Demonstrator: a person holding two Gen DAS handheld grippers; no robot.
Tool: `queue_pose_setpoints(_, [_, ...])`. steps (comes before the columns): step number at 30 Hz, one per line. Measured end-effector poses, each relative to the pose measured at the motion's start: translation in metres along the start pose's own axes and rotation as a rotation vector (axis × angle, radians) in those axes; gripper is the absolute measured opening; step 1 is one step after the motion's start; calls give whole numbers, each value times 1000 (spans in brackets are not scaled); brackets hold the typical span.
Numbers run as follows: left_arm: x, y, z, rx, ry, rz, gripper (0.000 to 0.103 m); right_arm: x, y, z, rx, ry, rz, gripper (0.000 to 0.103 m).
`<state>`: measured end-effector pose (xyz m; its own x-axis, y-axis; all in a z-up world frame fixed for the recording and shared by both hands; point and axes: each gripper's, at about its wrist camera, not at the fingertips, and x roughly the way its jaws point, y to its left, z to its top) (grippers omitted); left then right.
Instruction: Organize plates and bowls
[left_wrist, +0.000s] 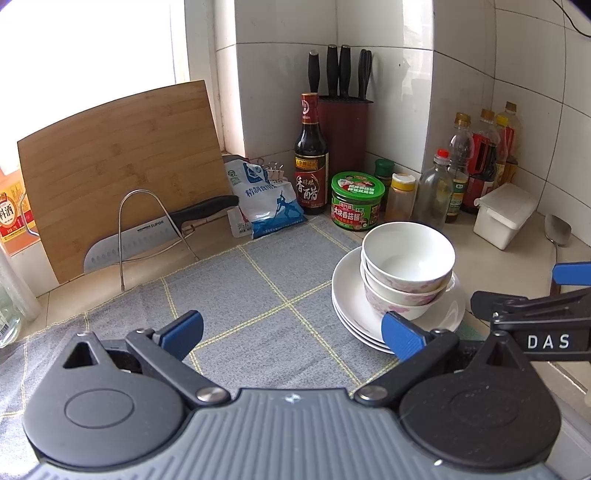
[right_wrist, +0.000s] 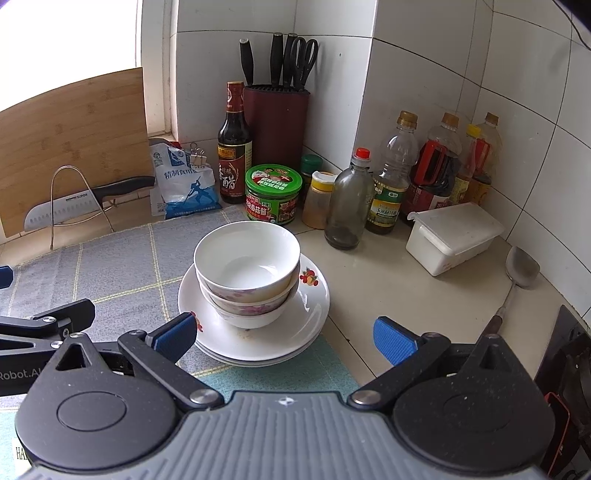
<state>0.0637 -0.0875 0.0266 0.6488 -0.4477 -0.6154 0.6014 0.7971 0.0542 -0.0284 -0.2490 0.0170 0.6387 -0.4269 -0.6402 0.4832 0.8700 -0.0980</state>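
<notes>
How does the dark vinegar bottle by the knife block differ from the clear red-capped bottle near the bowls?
The dark vinegar bottle looks full of dark liquid; the clear red-capped bottle is nearly empty, with only dark residue at the bottom. The vinegar bottle carries printed labels on neck and body; the clear one has no label. The vinegar bottle stands taller, back beside the knife block; the clear one stands nearer the stacked bowls. Both stand upright, capped, on the counter.

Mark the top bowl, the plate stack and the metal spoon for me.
top bowl (right_wrist: 246, 258), right wrist view, on its white inside.
plate stack (right_wrist: 314, 314), right wrist view, on the bare rim of the top plate.
metal spoon (right_wrist: 522, 267), right wrist view, on its scoop.
</notes>
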Motion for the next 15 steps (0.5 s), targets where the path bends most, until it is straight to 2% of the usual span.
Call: queue_pose_setpoints(15, [1, -2, 0, -5, 4, 4, 102, 1, -1, 0, -6, 0, -4, 103])
